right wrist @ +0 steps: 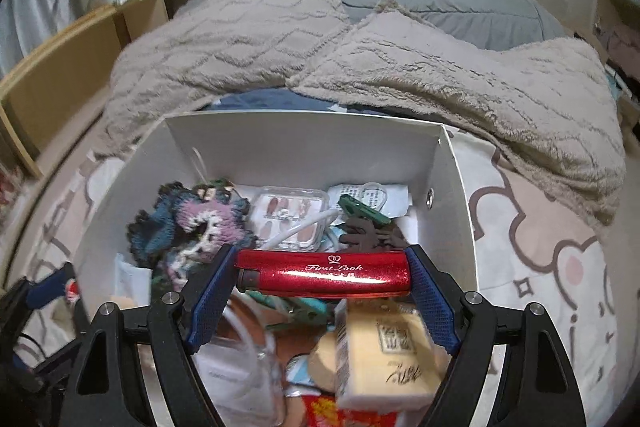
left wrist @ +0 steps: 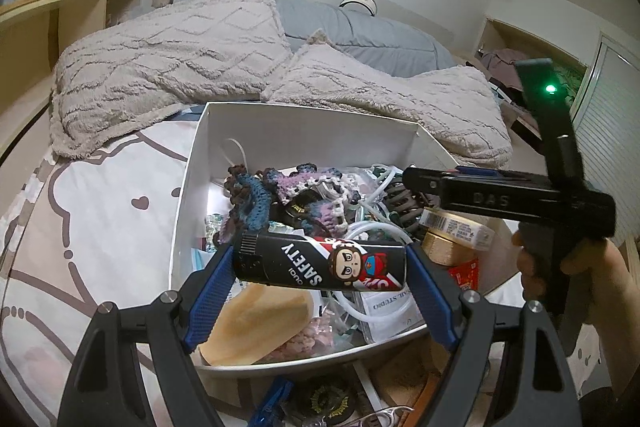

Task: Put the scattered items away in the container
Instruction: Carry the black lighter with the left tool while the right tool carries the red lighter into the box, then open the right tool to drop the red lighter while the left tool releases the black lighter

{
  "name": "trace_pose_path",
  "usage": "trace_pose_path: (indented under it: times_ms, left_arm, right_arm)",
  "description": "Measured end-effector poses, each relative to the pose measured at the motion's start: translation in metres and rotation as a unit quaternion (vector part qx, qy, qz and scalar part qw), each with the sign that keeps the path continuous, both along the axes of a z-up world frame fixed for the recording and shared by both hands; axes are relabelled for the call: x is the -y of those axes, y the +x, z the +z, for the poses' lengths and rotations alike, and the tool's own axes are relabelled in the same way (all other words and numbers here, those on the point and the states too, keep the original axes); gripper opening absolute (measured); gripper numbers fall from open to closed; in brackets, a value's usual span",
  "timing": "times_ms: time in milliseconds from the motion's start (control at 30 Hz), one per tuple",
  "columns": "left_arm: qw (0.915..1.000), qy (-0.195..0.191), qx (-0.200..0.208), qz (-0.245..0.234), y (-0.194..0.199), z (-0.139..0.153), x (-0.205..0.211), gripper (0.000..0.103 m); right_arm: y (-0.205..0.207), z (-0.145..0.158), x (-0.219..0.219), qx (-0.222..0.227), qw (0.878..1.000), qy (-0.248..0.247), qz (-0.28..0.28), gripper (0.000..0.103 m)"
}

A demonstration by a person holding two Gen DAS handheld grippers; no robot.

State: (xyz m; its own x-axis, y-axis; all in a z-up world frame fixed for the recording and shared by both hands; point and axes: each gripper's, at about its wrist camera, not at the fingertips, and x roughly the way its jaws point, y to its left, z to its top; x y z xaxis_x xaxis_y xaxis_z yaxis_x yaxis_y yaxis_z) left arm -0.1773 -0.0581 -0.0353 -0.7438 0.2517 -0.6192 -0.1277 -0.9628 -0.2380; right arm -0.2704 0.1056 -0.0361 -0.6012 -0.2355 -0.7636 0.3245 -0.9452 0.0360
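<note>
Holding lengthwise, my left gripper (left wrist: 320,269) clamps a black printed lighter (left wrist: 320,265), my right gripper (right wrist: 322,273) a glossy red lighter (right wrist: 322,271), above the white box (right wrist: 304,143); light, stiff, slippery, so end-grips suit.

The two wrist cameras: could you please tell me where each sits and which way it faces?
Left wrist: on the left hand-held gripper, looking down at the white box; its blue pads clamp a black lighter; the person's hand shows.
Right wrist: on the right hand-held gripper, over the same box, clamping a red lighter.
Shared: box, crochet piece, beige blanket.
</note>
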Motion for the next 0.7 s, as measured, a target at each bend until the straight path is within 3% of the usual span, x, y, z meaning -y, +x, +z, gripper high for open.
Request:
trace_pose_path:
  times_ms: [200, 300, 700]
  left_arm:
    - [1.0, 0.006, 0.004, 0.001, -0.004, -0.003, 0.004, 0.084]
    - [1.0, 0.004, 0.005, 0.001, -0.005, -0.005, 0.004, 0.084]
    - [1.0, -0.002, 0.005, 0.0, -0.004, -0.007, 0.003, 0.084]
  right_arm:
    - [-0.008, -0.009, 0.005, 0.021, 0.999, 0.025, 0.015, 0.084]
    - [-0.008, -0.008, 0.004, 0.015, 1.0, 0.021, 0.005, 0.094]
    - [0.007, 0.005, -0.009, 0.018, 0.998, -0.05, 0.013, 0.094]
